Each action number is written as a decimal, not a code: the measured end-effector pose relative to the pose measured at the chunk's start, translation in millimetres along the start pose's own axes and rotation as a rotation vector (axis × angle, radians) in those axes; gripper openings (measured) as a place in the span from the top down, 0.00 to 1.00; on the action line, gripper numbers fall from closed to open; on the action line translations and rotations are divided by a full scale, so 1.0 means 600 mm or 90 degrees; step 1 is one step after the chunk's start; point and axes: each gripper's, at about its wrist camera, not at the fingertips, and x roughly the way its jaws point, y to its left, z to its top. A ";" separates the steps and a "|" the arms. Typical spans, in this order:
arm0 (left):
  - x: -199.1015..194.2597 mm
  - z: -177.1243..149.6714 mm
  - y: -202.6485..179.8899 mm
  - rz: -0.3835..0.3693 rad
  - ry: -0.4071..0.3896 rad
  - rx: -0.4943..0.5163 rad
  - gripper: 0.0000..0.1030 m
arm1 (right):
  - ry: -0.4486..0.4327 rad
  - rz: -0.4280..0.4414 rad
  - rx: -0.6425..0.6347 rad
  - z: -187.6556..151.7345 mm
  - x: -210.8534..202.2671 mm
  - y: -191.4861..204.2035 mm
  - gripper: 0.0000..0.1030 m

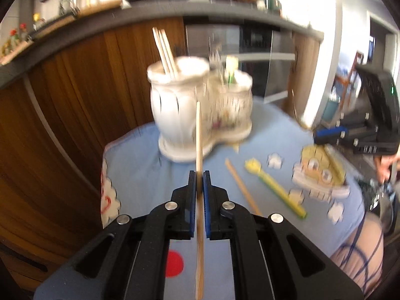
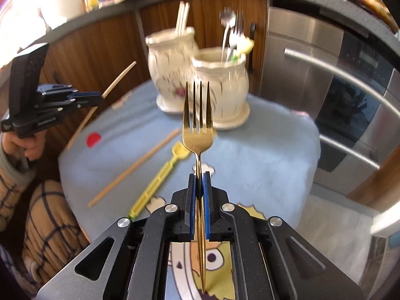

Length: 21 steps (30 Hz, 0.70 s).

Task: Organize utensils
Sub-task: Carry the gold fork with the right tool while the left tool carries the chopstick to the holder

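A round table with a light blue cloth [image 2: 262, 155] carries the scene. At its far side stands a white ceramic holder [image 2: 197, 82] with two joined pots: the taller pot [image 1: 178, 95] already has wooden chopsticks in it, the lower pot [image 2: 220, 85] has metal cutlery and something yellow. On the cloth, between the holder and the person, lie one loose chopstick [image 2: 135, 167] and a yellow plastic utensil [image 2: 160, 177], both well apart from the pots.

The left gripper [image 1: 199, 175] is closed on a wooden chopstick [image 1: 199, 135]; the stick runs along the fingers and its free end points toward the taller pot, straight ahead. The right gripper [image 2: 199, 177] is closed on the handle of a golden fork [image 2: 198, 122], with the tines forward and up, the lower pot just behind them. I judge each hand is already aimed at its own pot; each utensil must go tip-first over the rim.
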 end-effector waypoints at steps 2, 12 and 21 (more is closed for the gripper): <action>-0.012 0.008 0.003 0.001 -0.038 -0.009 0.95 | -0.031 -0.002 0.008 0.004 -0.010 0.006 0.94; -0.043 0.047 0.009 -0.026 -0.186 -0.075 0.95 | -0.149 -0.010 0.046 0.015 -0.046 0.016 0.94; -0.045 0.099 0.027 -0.048 -0.282 -0.134 0.95 | -0.280 -0.026 0.063 0.077 -0.087 0.020 0.94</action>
